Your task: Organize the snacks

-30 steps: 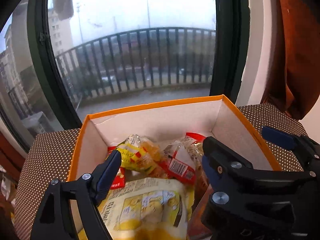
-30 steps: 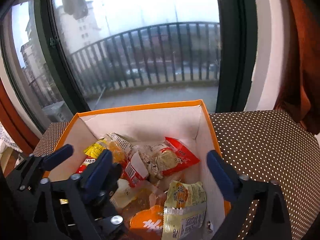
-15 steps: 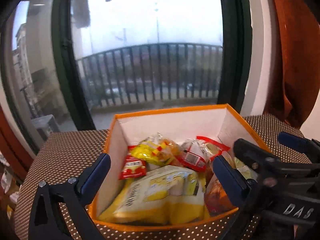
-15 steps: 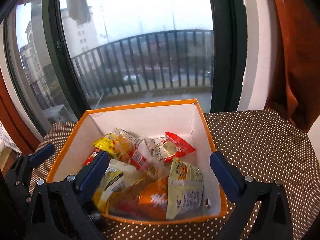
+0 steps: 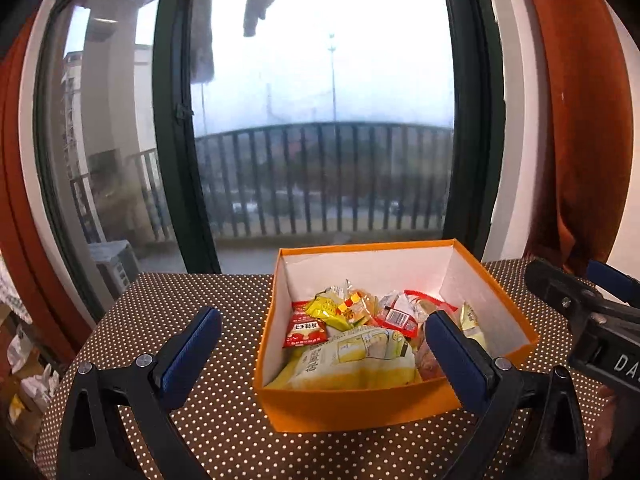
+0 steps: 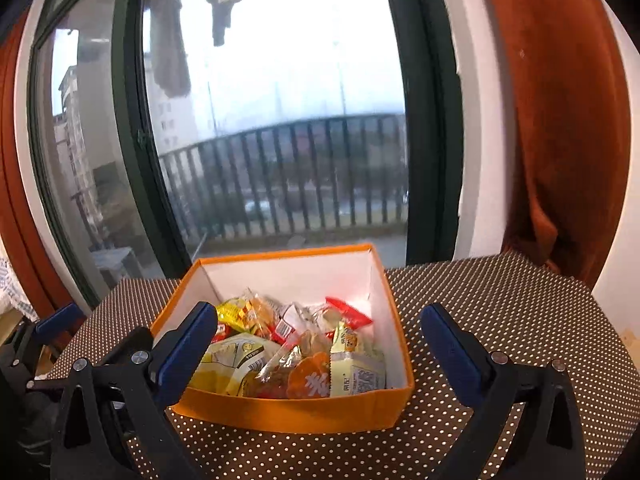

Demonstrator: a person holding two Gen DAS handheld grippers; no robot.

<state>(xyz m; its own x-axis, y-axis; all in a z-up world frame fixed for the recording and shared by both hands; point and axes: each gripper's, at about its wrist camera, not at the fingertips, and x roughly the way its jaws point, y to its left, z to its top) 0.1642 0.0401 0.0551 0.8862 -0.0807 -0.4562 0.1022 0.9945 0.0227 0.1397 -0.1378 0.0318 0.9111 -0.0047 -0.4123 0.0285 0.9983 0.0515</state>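
The orange box [image 5: 360,404] sits at lower centre of both views on the dotted tablecloth [image 5: 192,300], heaped with snack packets [image 6: 288,352]. The left gripper [image 5: 320,356] and right gripper [image 6: 320,344] hang before it, jaws spread and empty. The packing step looks finished; with the table near the person hidden, I would next check for stray packets there.

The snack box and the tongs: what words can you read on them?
"DA": white letters on the right tongs' black body, cut off at the left wrist view's edge.
Red packet in the orange box: white Chinese characters, too small to read.
Big yellow bag: dark print, too blurred to read.
Orange round packet: one white character, blurred.
Barcode labels: unreadable.
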